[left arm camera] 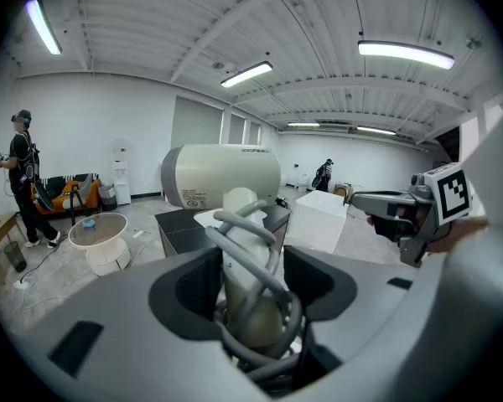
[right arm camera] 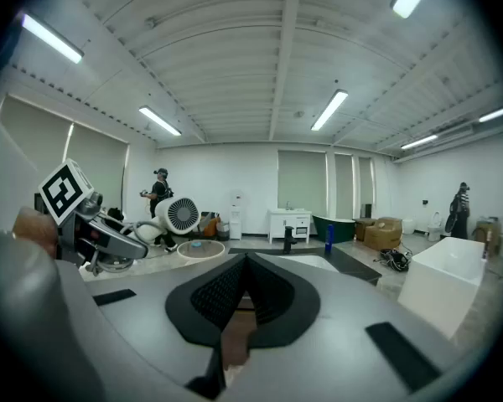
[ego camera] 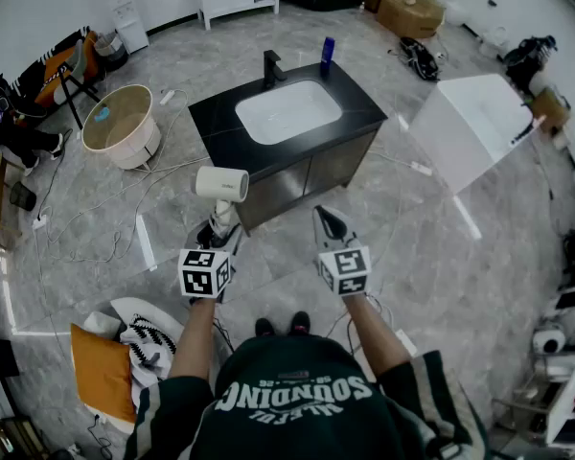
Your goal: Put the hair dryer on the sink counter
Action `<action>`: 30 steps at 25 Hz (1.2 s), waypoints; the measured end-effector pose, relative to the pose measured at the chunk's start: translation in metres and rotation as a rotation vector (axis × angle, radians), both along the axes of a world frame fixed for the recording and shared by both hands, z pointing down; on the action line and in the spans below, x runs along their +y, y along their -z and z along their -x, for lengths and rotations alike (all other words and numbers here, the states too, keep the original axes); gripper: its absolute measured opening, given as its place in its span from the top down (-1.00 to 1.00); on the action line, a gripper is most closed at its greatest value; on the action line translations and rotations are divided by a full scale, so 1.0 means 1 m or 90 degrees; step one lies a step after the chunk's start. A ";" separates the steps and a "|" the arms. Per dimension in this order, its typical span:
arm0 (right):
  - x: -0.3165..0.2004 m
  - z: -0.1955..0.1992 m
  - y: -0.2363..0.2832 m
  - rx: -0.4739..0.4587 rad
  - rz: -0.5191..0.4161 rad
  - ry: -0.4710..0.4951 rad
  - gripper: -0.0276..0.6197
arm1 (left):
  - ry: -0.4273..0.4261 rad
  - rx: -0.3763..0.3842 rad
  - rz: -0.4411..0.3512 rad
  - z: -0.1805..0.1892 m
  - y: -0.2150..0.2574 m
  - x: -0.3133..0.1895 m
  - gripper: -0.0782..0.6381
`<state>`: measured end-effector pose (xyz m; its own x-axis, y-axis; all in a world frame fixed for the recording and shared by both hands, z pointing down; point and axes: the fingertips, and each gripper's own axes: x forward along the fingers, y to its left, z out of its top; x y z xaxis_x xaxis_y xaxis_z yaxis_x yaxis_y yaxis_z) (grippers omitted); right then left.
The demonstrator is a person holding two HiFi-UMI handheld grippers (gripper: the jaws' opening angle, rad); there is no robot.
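Cream-coloured plastic hair dryer (ego camera: 220,184), barrel level, held in the air in front of the black-topped sink counter (ego camera: 216,123), not resting on it. Left gripper (ego camera: 222,220) is clenched on the hair dryer's handle, around which a grey cord (left arm camera: 250,224) is wound. Right gripper (ego camera: 328,220) is beside it with jaws pressed together on nothing. On the counter are a white rectangular basin (ego camera: 287,111), a black faucet (ego camera: 271,68) and a blue bottle (ego camera: 327,53).
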<state>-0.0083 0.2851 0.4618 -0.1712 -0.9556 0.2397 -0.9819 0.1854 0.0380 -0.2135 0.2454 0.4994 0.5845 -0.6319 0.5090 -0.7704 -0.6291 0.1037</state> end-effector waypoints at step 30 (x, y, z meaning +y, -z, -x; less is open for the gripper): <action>0.001 -0.054 -0.014 0.002 0.020 0.066 0.91 | 0.059 0.004 0.001 -0.050 -0.005 0.003 0.16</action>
<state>0.0461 0.2863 0.4756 -0.2686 -0.9248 0.2693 -0.9571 0.2878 0.0338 -0.1632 0.2487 0.5040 0.5270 -0.6824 0.5066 -0.8245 -0.5550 0.1102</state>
